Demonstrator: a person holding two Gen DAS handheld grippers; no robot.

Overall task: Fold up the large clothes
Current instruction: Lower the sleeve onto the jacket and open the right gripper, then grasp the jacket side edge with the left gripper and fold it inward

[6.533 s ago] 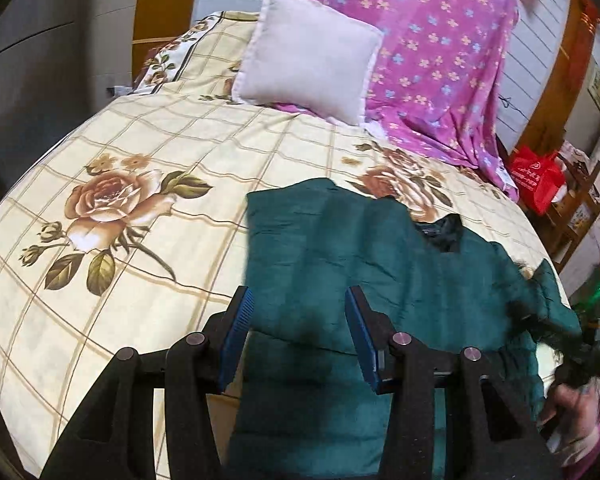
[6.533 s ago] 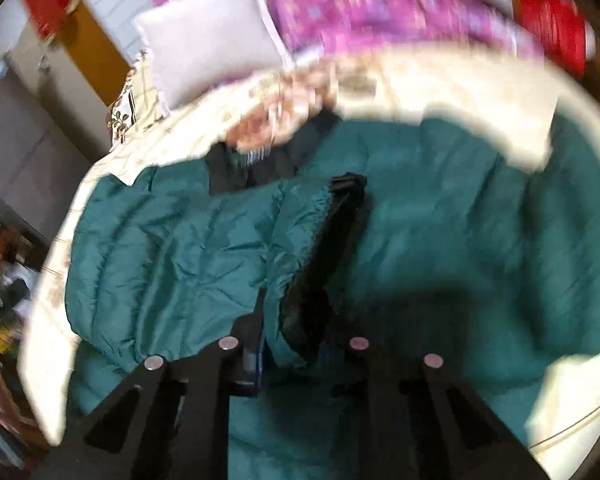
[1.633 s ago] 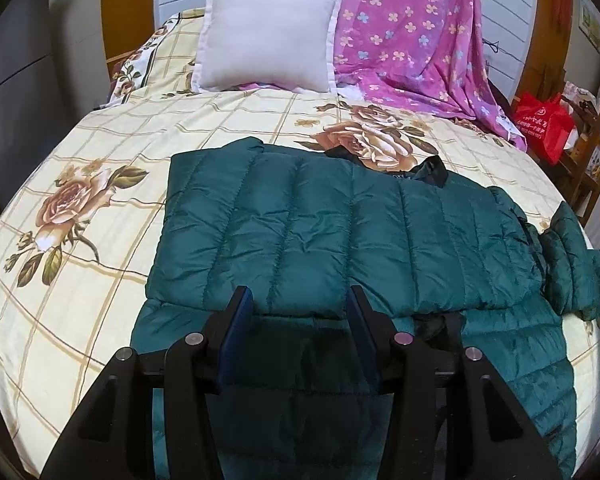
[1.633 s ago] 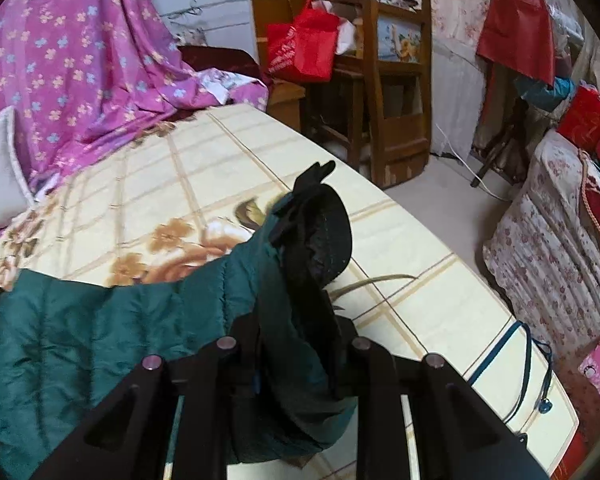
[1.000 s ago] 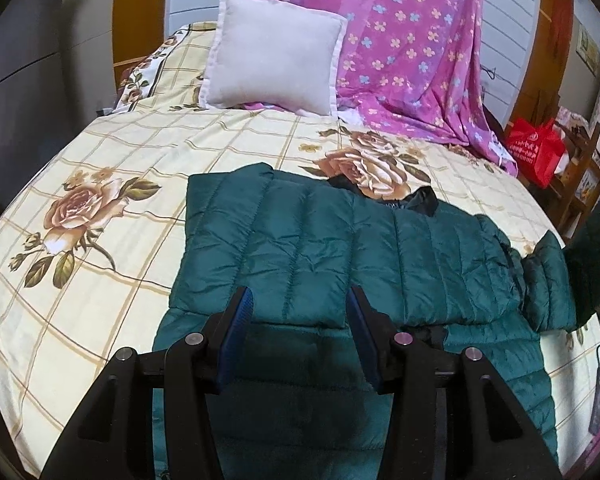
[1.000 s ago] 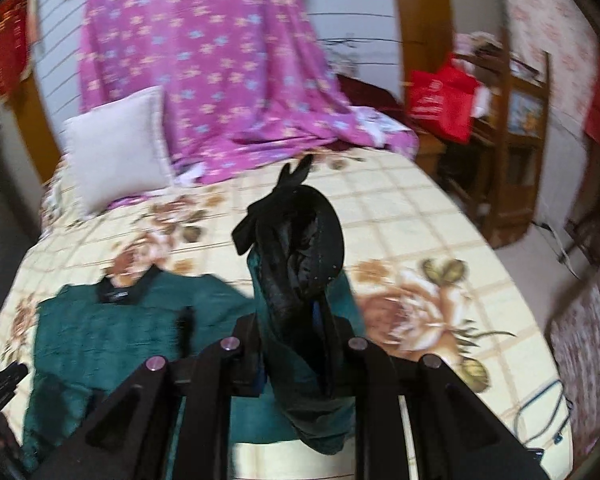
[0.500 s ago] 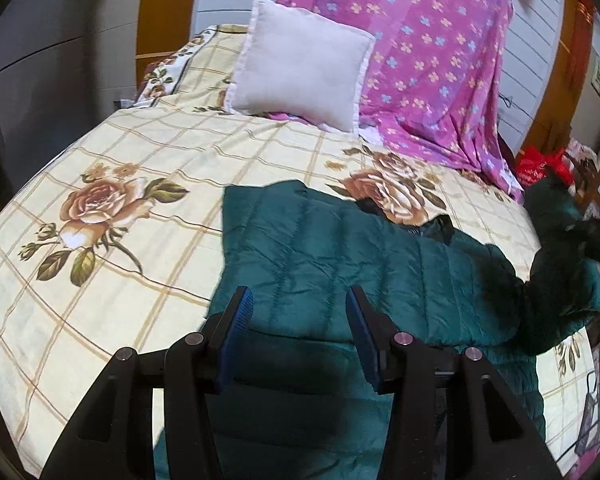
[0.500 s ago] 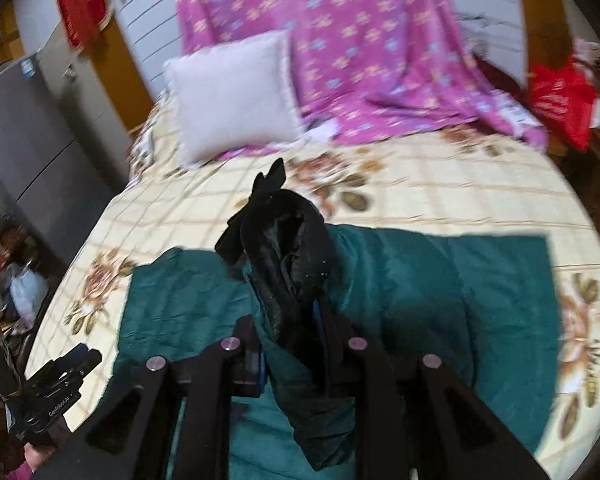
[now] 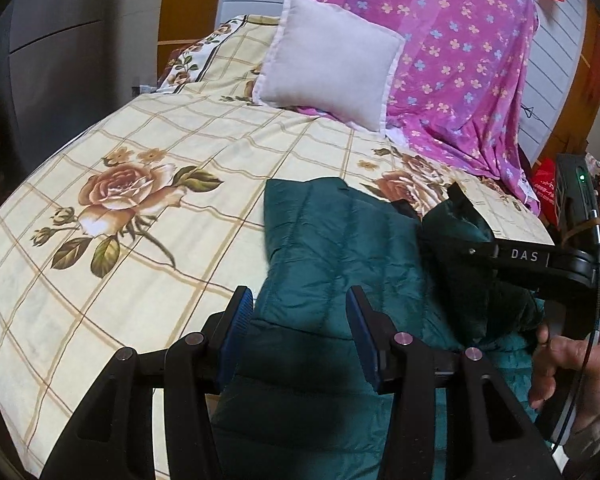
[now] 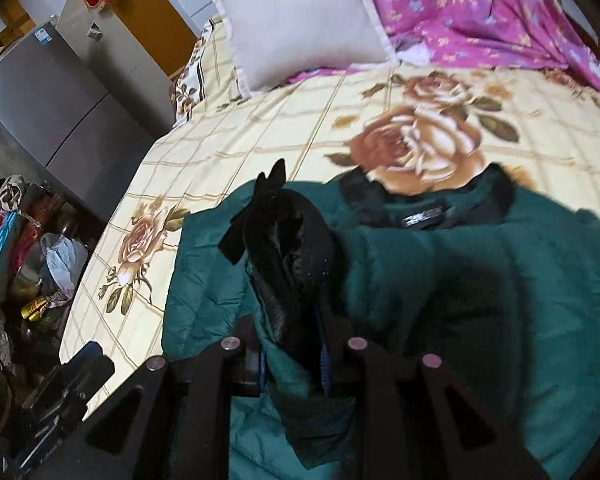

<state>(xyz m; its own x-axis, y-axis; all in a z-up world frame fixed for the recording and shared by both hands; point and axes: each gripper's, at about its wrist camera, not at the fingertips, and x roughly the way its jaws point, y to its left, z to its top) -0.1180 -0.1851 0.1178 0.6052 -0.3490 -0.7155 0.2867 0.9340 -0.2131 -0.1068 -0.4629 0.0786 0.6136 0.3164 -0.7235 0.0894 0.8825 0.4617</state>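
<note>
Left wrist view: the left claw is seen with its blue pads apart and nothing between them, held above the teal quilted jacket, which is spread on the bed over a cream sheet printed with roses. A grey pillow and a purple floral cloth are seen at the head. At the right, a hand is wrapped around the right claw's handle.

Right wrist view: the right claw is closed on a sleeve of the jacket, its black lining turned outward and raised over the jacket's body. The black collar is laid toward the pillow. Cluttered bags are seen beside the bed; their contents cannot be made out.
</note>
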